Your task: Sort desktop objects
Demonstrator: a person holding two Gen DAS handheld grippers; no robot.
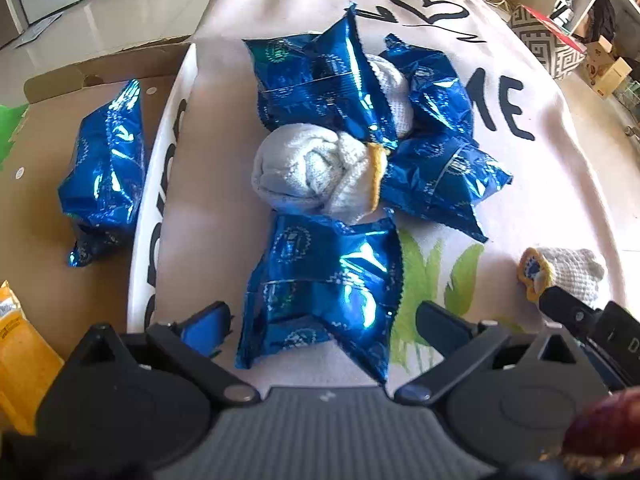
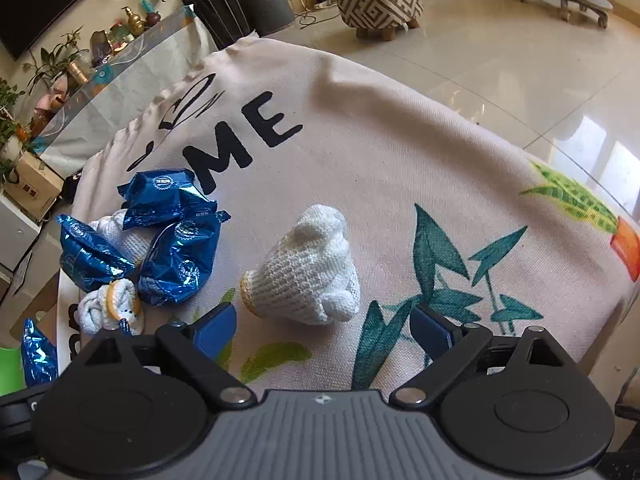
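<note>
Several shiny blue snack packets (image 1: 352,92) lie piled on the printed cloth, mixed with a rolled white glove (image 1: 316,172). My left gripper (image 1: 324,320) is open, its fingers on either side of the nearest blue packet (image 1: 324,292). One blue packet (image 1: 104,164) lies in the cardboard box (image 1: 36,200) at left. My right gripper (image 2: 322,328) is open just short of another rolled white glove (image 2: 308,268) with a yellow cuff. The pile of blue packets (image 2: 176,248) and a second glove (image 2: 108,308) show at left in the right wrist view.
The cloth-covered table (image 2: 400,140) drops off to a tiled floor on the right. A yellow package (image 1: 20,360) sits at the near left of the box. A patterned stool (image 2: 380,0) and plants stand beyond the table.
</note>
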